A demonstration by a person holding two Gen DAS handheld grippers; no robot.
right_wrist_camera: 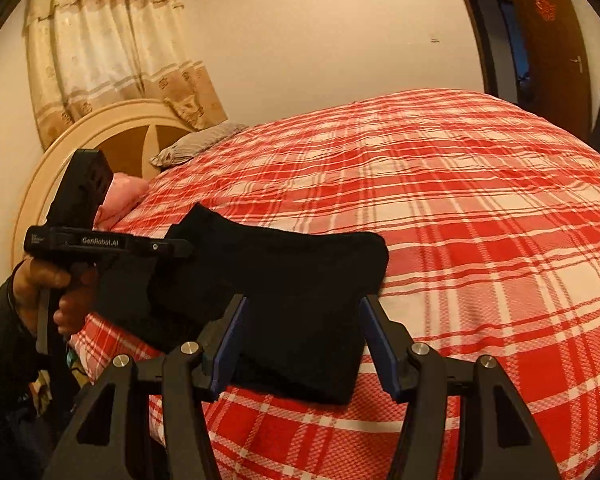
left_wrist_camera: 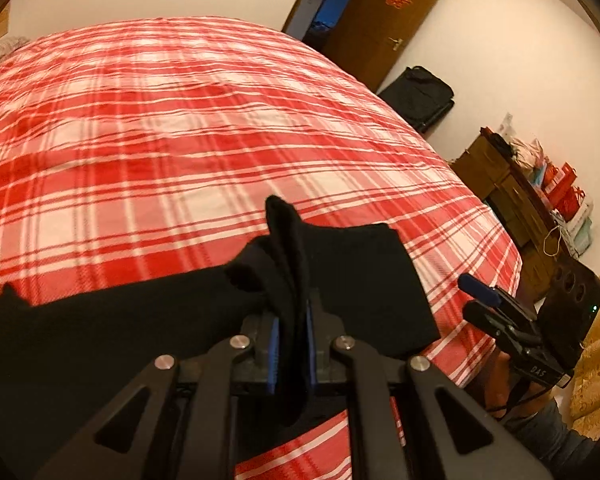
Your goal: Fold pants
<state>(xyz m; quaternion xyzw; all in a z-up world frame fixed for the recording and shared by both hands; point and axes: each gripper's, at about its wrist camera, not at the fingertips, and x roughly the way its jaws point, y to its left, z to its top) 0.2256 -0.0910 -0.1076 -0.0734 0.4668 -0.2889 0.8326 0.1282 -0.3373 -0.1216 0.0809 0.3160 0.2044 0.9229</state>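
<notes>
Left wrist view: one pair of black pants (left_wrist_camera: pixel 360 280) lying on the near edge of one bed with a red plaid cover (left_wrist_camera: pixel 180 120). Left gripper (left_wrist_camera: pixel 292 320) clenched on a raised fold of the pants. Right gripper (left_wrist_camera: pixel 484 300) beside the bed's edge, jaws apart, empty. One brown door (left_wrist_camera: pixel 384 20); one black bag (left_wrist_camera: pixel 420 96); one cluttered dresser (left_wrist_camera: pixel 512 192).

Right wrist view: right gripper (right_wrist_camera: pixel 304 340) released, straddling the pants (right_wrist_camera: pixel 292 280). One headboard (right_wrist_camera: pixel 80 136); one curtain (right_wrist_camera: pixel 100 40); one grey pillow (right_wrist_camera: pixel 196 144).

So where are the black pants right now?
The black pants lie on the near edge of the red plaid bed; the left tongs pinch a fold of them, with the right tongs open beside them.
</notes>
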